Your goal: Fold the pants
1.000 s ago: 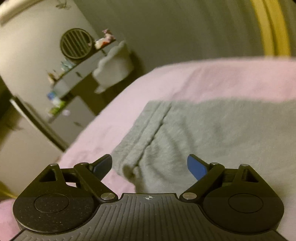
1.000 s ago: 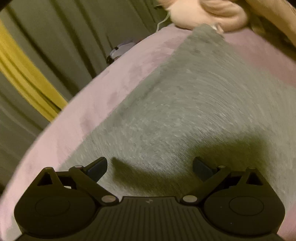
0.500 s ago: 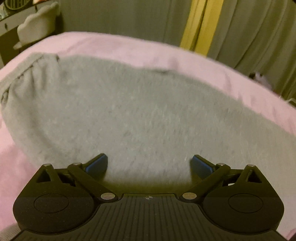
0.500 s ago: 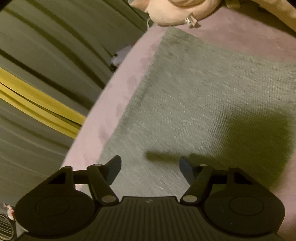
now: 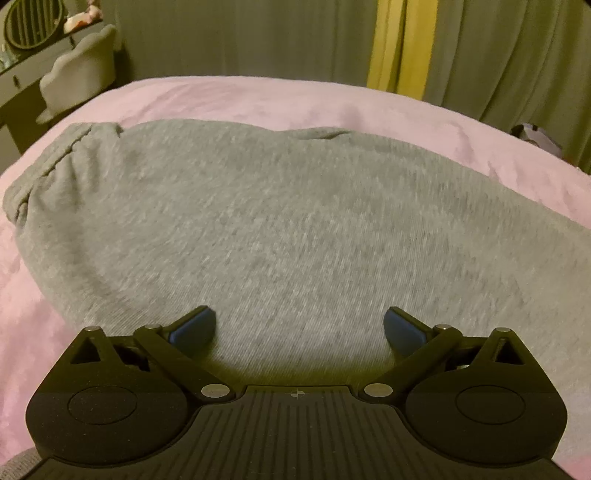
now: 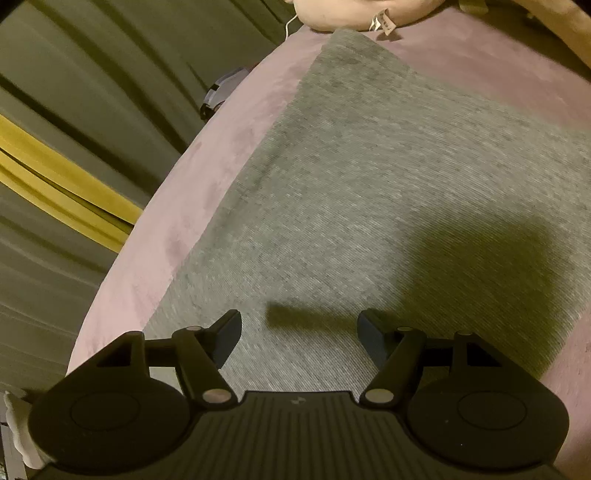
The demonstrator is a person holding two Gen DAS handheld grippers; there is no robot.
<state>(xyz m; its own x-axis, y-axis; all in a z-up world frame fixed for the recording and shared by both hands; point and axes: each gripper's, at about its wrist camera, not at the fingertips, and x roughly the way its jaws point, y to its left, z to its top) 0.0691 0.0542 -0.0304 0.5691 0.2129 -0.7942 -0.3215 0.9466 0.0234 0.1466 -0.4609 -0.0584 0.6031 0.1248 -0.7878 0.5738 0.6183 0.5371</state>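
the left gripper (image 5: pixel 298 330) has its jaws spread wide with nothing between them, hovering just above the grey pants (image 5: pixel 277 229). a second ago this camera looked at the gathered waistband (image 5: pixel 48 173) and the room's far corner; it has since swung round to face the cloth square on, with the waistband now off to the left. the right gripper (image 6: pixel 299 334) has jaws partly open, narrower than a second ago, also empty, its shadow falling on the fabric just ahead. it has shifted toward the far-side edge of the pants (image 6: pixel 369 177). judging from this, both tools are lining up for a pinch, and no fold has been started from here; the cloth looks flat and smooth, so it should lift cleanly.

the pants lie spread on a bed (image 5: pixel 258 96) covered in pink. past it hang olive curtains (image 5: pixel 240 37) with a yellow strip (image 5: pixel 391 44), a pale chair (image 5: pixel 81 70) stands at left, and a pink plush thing (image 6: pixel 354 14) sits at the bed's head.
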